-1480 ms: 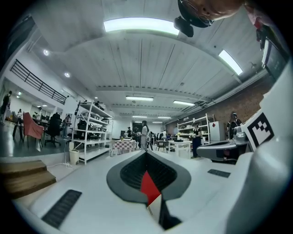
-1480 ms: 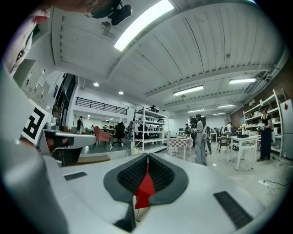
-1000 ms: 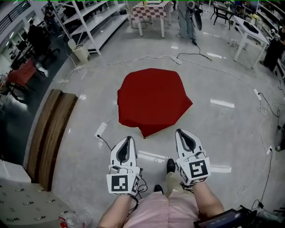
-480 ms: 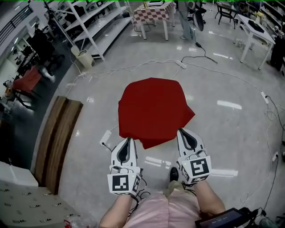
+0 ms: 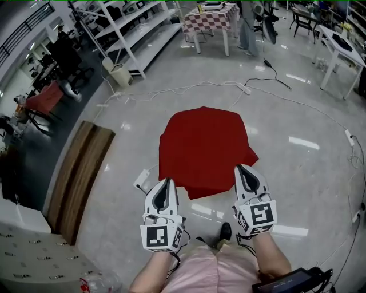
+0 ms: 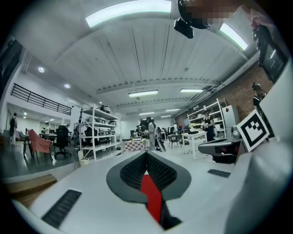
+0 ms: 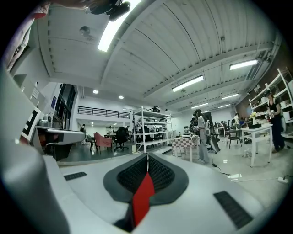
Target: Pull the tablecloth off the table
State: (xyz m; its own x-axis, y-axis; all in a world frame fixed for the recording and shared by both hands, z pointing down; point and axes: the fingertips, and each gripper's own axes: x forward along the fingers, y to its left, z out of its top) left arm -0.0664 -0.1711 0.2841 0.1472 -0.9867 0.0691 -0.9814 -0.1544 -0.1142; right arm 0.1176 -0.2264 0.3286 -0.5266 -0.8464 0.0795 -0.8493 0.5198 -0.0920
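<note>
Left gripper (image 5: 167, 183) clamping shut on near edge of red tablecloth (image 5: 203, 146). Right gripper (image 5: 242, 170) pinching same edge, red fabric showing between closed jaws. Tablecloth spreading just ahead of both grippers.

Plain red tablecloth (image 5: 203, 149); red-white checked cloth (image 5: 211, 16) far back.

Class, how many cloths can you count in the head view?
2: a red cloth at centre; a checkered cloth far back, top centre. Others may be hidden.

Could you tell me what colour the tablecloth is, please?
The tablecloth is plain red, clearest in the head view.
</note>
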